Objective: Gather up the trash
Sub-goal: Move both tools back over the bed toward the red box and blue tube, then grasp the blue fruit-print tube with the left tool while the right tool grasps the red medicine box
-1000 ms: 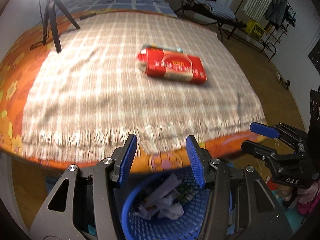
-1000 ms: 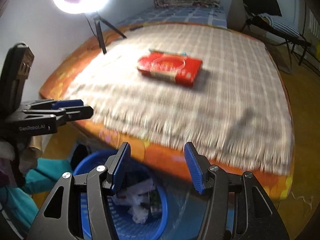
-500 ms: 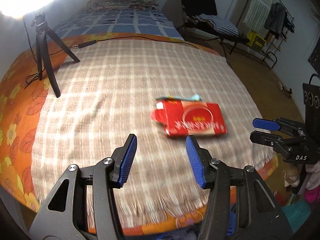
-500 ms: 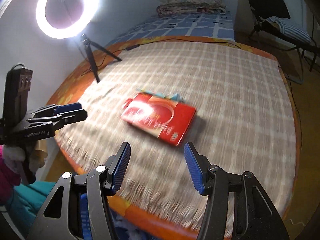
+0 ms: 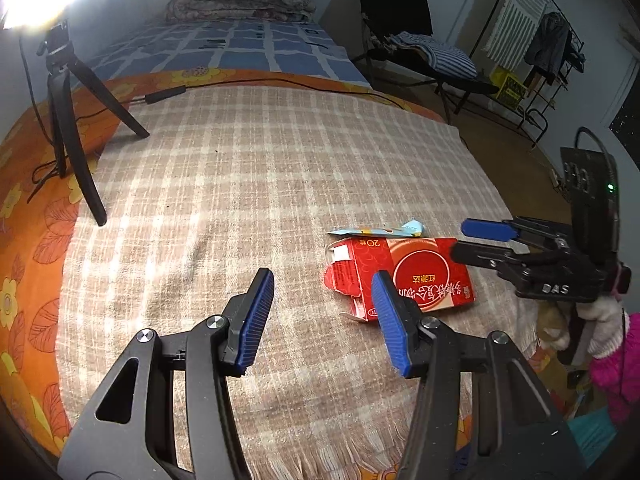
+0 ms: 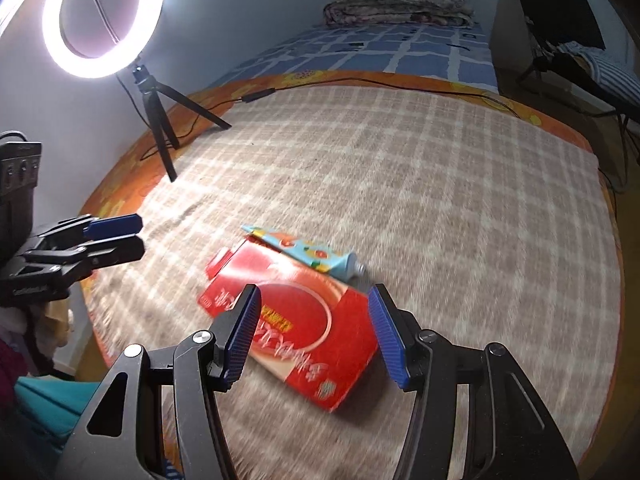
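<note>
A flattened red carton (image 5: 416, 276) (image 6: 298, 328) lies on the plaid blanket (image 5: 248, 184) near the bed's front edge. A light blue tube (image 5: 380, 232) (image 6: 308, 254) lies against its far side. My left gripper (image 5: 324, 316) is open and empty, hovering above the blanket just left of the carton. My right gripper (image 6: 314, 332) is open and empty, its jaws straddling the carton from above; it also shows in the left wrist view (image 5: 476, 240). The left gripper shows at the left in the right wrist view (image 6: 116, 236).
A ring light (image 6: 102, 16) on a black tripod (image 5: 72, 128) stands at the bed's back left, with a cable (image 6: 360, 84) across the orange sheet (image 5: 28, 240). A folding cot (image 5: 432, 60) and clothes rack (image 5: 548, 48) stand to the right.
Both grippers moved up from the blue trash basket below the bed edge and forward over the bed. The carton is now close to both, and the basket has left both views.
</note>
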